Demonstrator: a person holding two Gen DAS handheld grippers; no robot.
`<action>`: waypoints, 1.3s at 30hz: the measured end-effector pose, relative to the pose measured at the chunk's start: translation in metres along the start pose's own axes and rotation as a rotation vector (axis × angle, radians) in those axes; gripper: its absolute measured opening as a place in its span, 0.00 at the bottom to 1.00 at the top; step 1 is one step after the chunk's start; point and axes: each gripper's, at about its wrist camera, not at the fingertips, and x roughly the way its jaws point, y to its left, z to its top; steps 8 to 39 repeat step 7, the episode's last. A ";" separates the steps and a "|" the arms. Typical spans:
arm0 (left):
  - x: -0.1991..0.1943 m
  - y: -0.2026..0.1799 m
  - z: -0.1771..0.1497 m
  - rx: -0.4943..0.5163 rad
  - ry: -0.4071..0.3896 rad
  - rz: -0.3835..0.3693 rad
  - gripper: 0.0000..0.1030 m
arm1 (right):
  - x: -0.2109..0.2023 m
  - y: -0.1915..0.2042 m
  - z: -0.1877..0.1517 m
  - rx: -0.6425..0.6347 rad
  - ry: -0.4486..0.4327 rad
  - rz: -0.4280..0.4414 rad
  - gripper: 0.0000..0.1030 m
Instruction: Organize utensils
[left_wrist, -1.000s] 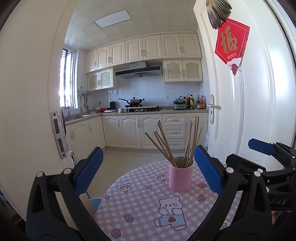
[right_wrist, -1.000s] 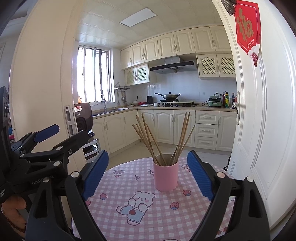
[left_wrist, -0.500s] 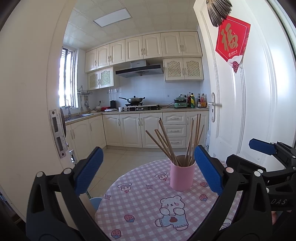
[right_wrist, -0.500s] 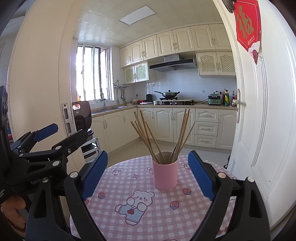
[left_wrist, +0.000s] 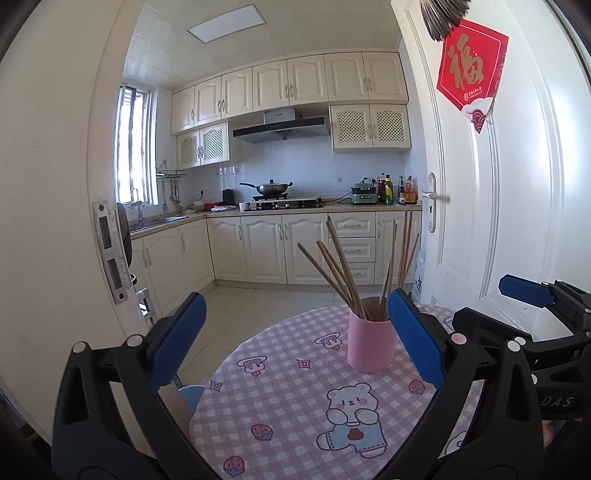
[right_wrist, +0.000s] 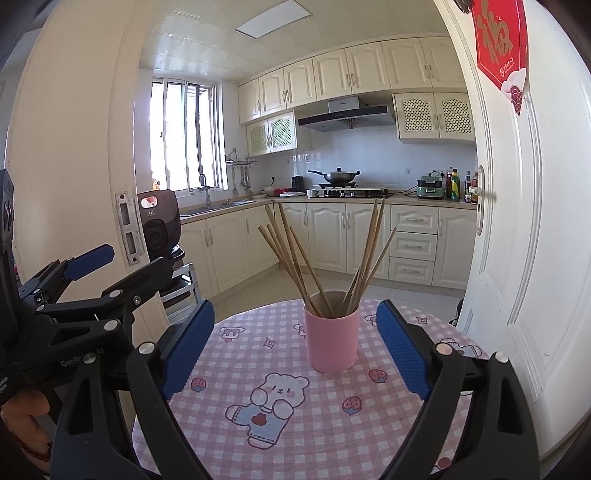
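Observation:
A pink cup (left_wrist: 370, 345) (right_wrist: 331, 332) stands upright on a small round table with a pink checked cloth (left_wrist: 295, 387) (right_wrist: 295, 398). Several wooden chopsticks (left_wrist: 343, 273) (right_wrist: 295, 262) stand in it, fanned out left and right. My left gripper (left_wrist: 295, 343) is open and empty, above the table's near side, with the cup just inside its right finger. My right gripper (right_wrist: 295, 343) is open and empty, with the cup between its fingers but farther away. Each gripper shows at the edge of the other's view.
A white door (left_wrist: 498, 184) with a red paper decoration (left_wrist: 469, 70) stands close on the right. A cream door frame (left_wrist: 55, 221) is on the left. Beyond the table lies a kitchen with cabinets and a stove (right_wrist: 343, 192). A black device (right_wrist: 160, 225) sits left.
Both grippers have drifted slightly; the cup has shifted right in the left wrist view and sits a little nearer in the right wrist view. Both stay open.

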 end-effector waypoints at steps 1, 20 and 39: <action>0.003 0.000 -0.001 -0.001 0.009 -0.002 0.94 | 0.002 -0.001 -0.001 0.000 0.008 -0.001 0.83; 0.028 0.001 -0.018 -0.011 0.105 -0.017 0.94 | 0.024 -0.006 -0.014 -0.009 0.090 -0.017 0.87; 0.028 0.001 -0.018 -0.011 0.105 -0.017 0.94 | 0.024 -0.006 -0.014 -0.009 0.090 -0.017 0.87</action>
